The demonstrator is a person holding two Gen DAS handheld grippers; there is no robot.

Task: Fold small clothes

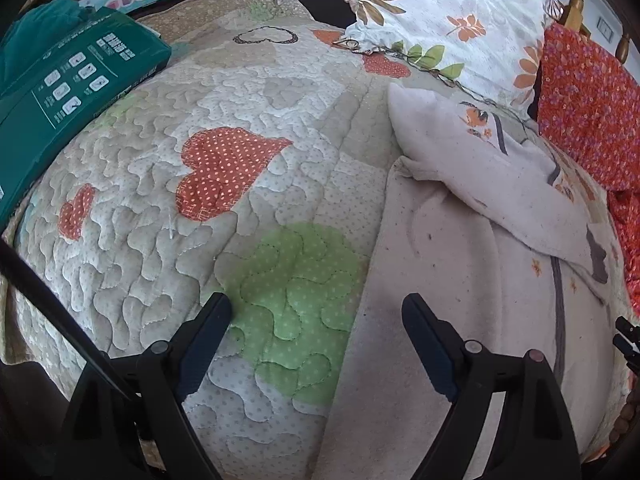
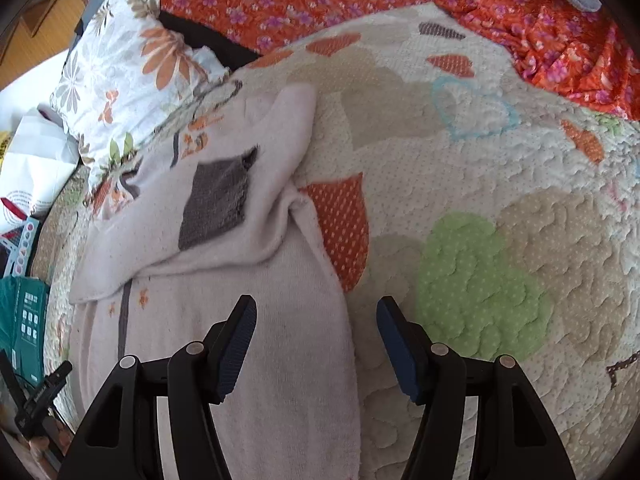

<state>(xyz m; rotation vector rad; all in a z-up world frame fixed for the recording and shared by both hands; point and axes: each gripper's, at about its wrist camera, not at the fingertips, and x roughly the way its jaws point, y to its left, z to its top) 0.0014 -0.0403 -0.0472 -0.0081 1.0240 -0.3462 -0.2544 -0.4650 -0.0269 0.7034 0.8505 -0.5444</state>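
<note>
A quilted bedspread (image 1: 168,184) with orange and green heart patches covers the bed. A floral pillow (image 1: 444,12) lies at its far edge, beside an orange flowered fabric (image 1: 584,108) bunched along the side. A green box (image 1: 68,84) rests on the quilt's left edge, near a white paper bag (image 2: 36,160)

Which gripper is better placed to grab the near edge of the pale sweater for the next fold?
Probably the right gripper: open, straddling the sweater edge. The left gripper, also open, sits mostly over quilt.
</note>
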